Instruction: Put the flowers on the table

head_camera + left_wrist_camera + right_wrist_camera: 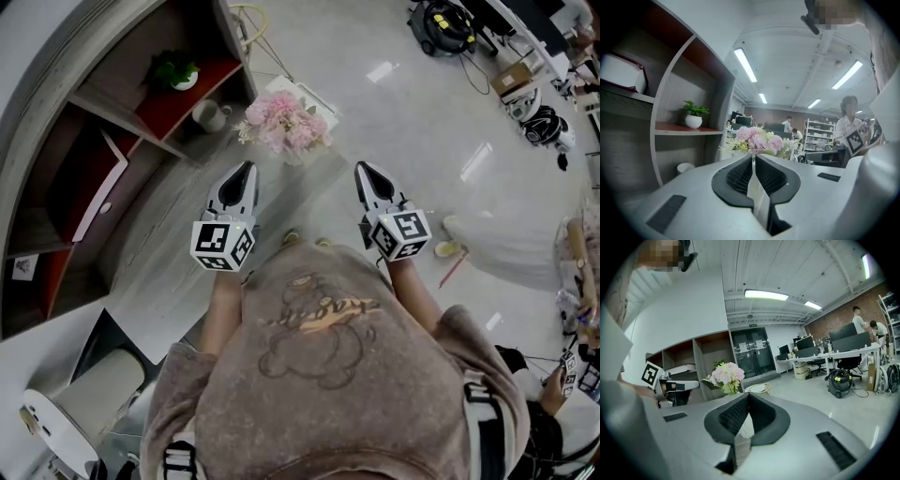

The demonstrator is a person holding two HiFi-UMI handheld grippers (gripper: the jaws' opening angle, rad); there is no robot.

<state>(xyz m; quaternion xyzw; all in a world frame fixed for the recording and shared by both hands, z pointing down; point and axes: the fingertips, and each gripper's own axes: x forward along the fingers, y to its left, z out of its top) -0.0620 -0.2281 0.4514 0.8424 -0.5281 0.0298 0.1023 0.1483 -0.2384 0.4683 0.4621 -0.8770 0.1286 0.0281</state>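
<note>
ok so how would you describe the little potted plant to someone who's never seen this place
Start at the big curved shelf unit on the left of the head view. On its red-brown board sits a small leafy plant in a round white pot. Unlike the pink flowers out in front of the unit and the pale mug nearby, it is all green.

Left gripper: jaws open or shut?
Shut: the left gripper shows its jaws meeting at the tips with nothing gripped; the flowers are farther ahead.
</note>
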